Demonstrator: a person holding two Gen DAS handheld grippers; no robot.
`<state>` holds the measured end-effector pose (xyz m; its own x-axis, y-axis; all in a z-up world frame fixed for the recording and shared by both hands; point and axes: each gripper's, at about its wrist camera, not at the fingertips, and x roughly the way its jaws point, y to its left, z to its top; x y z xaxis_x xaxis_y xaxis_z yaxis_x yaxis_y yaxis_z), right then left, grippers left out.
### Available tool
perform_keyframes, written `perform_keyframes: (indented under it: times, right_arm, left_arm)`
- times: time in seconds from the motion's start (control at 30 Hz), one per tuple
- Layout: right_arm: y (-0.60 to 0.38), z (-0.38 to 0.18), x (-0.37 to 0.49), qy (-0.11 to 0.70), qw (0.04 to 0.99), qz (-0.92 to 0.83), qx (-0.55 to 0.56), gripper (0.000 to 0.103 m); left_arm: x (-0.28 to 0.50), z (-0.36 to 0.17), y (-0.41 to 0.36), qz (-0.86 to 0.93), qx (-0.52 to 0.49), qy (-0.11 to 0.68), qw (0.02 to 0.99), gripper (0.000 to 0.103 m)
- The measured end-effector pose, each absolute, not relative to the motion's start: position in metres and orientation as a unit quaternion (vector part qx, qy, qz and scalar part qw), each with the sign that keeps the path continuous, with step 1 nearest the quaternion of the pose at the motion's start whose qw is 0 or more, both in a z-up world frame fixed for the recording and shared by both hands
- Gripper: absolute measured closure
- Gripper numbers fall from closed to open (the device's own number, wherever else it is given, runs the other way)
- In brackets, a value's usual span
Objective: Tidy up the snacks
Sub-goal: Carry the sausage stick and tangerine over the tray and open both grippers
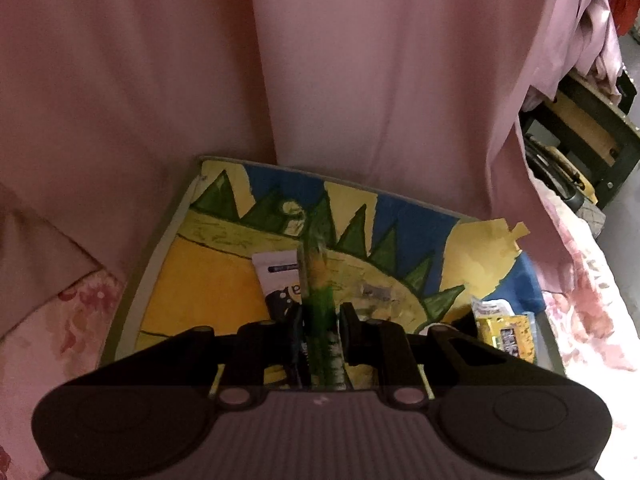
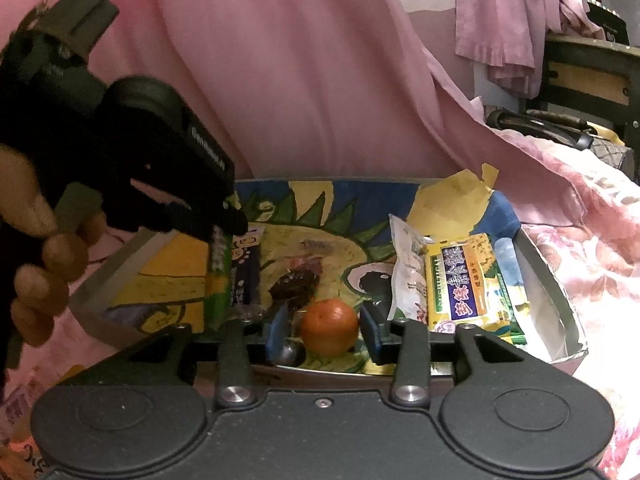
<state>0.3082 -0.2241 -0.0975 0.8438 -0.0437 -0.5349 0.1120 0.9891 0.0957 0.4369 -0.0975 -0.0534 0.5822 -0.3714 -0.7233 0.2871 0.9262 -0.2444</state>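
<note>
Left tool (image 1: 320, 320) pinches a thin green crinkly foil snack packet (image 1: 320, 280) on edge over the painted shallow tray (image 1: 132, 300): light, floppy, slippery. Right tool (image 2: 326, 330) stands half open around a small round orange (image 2: 329, 326), not touching; we'd grip at its middle.

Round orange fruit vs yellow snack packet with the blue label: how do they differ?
The round orange fruit is a plain sphere; the yellow snack packet with the blue label is flat, rectangular and printed. The fruit sits between the right gripper's open jaws; the packet lies further right, ungripped, beside a white pouch. Both rest in the painted tray.
</note>
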Motion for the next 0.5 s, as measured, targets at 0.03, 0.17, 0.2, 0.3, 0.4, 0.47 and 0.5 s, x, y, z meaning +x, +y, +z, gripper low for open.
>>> perform_keyframes:
  times: [0.03, 0.17, 0.2, 0.3, 0.4, 0.47, 0.5]
  right_arm:
    - [-0.225, -0.097, 0.308, 0.277, 0.958, -0.04, 0.064, 0.057]
    - [-0.227, -0.09, 0.304, 0.27, 0.959, -0.037, 0.074, 0.046]
    - [-0.227, -0.087, 0.302, 0.267, 0.96, -0.036, 0.075, 0.045]
    - [-0.228, -0.079, 0.297, 0.258, 0.962, -0.038, 0.078, 0.036]
    - [-0.23, -0.068, 0.288, 0.245, 0.965, -0.04, 0.083, 0.028]
    - [-0.232, -0.059, 0.281, 0.235, 0.967, -0.041, 0.086, 0.024]
    - [-0.233, -0.053, 0.277, 0.228, 0.969, -0.042, 0.088, 0.023]
  left_arm:
    - [0.436, -0.053, -0.097, -0.185, -0.05, 0.417, 0.888, 0.079]
    - [0.427, -0.048, -0.098, -0.181, -0.038, 0.409, 0.894, 0.051]
    - [0.424, -0.046, -0.098, -0.18, -0.033, 0.405, 0.896, 0.046]
    - [0.414, -0.035, -0.095, -0.179, -0.033, 0.391, 0.902, 0.034]
    - [0.401, -0.019, -0.086, -0.178, -0.038, 0.371, 0.911, 0.022]
    - [0.391, -0.009, -0.079, -0.174, -0.037, 0.355, 0.918, 0.016]
    - [0.385, -0.003, -0.075, -0.172, -0.036, 0.345, 0.922, 0.015]
